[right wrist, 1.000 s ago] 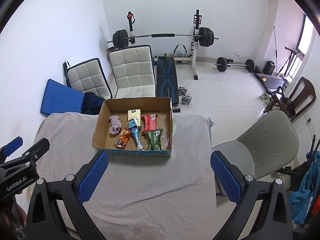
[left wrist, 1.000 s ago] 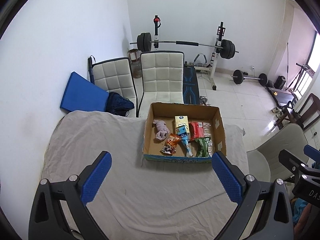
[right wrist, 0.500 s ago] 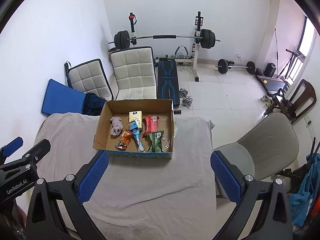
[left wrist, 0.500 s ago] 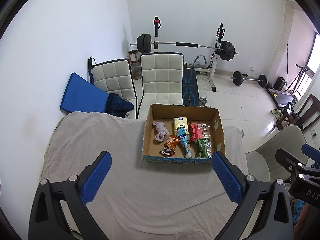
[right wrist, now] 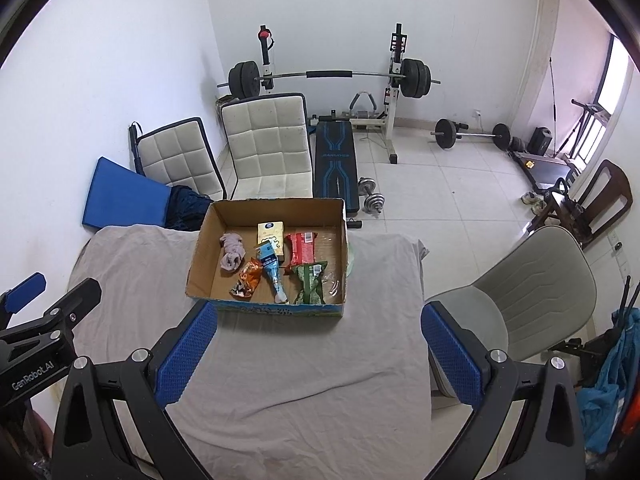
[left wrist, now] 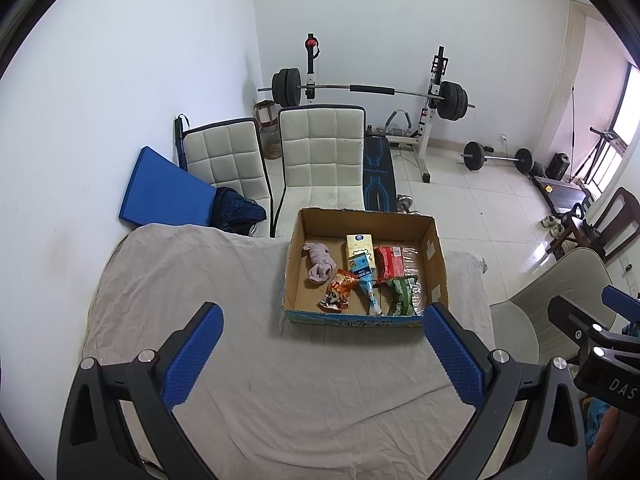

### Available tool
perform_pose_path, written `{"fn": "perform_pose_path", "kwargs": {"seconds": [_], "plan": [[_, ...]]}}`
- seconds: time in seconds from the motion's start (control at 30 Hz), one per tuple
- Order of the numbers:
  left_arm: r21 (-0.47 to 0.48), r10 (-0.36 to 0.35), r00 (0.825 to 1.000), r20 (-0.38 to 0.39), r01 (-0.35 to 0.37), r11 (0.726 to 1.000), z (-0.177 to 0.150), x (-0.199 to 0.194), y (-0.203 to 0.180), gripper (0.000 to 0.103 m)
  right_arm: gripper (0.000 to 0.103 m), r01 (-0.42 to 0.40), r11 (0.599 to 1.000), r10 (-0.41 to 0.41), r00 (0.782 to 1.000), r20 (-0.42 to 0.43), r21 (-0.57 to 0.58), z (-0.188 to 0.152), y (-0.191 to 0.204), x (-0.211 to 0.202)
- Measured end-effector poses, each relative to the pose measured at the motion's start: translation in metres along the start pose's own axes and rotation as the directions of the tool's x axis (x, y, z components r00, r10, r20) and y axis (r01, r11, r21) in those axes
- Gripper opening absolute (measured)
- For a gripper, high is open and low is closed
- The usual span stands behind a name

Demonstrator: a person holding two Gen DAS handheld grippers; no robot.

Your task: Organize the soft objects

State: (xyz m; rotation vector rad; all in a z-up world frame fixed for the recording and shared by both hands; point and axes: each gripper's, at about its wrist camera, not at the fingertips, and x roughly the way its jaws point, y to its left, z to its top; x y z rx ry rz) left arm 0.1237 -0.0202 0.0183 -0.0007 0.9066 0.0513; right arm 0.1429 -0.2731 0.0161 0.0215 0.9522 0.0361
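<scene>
An open cardboard box (left wrist: 436,256) (right wrist: 200,252) stands on a table draped in grey cloth (left wrist: 180,280) (right wrist: 132,272). Inside lie a rolled pale purple cloth (left wrist: 318,262) (right wrist: 232,254), a yellow carton (left wrist: 359,248) (right wrist: 271,236), a blue pouch (left wrist: 366,280) (right wrist: 273,270), an orange snack bag (left wrist: 338,289) (right wrist: 246,282), a red pack (left wrist: 389,262) (right wrist: 302,248) and a green pack (left wrist: 401,294) (right wrist: 308,282). My left gripper (left wrist: 322,354) hangs open well short of the box, nothing between its fingers. My right gripper (right wrist: 318,354) is open too, above the cloth near the box's front.
Two white padded chairs (left wrist: 322,156) and a blue mat (left wrist: 160,188) stand behind the table. A grey chair (right wrist: 532,280) sits at the table's right side. A barbell rack (right wrist: 328,76), a bench and dumbbells occupy the tiled floor beyond.
Both views have drifted slightly, so the box sits a little lower and farther off than a second ago. Both grippers stay open and empty.
</scene>
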Motion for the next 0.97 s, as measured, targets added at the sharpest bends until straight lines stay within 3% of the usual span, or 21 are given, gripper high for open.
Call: {"fn": "perform_pose_path", "kwargs": {"seconds": [0.97], "plan": [[0.010,0.006,1.000,0.004,-0.006,1.000,-0.0018,0.0018,-0.0022,0.103,0.103,-0.003,1.000,0.003,1.000,-0.008,-0.007,-0.0027,0.0034,0.0069]]}}
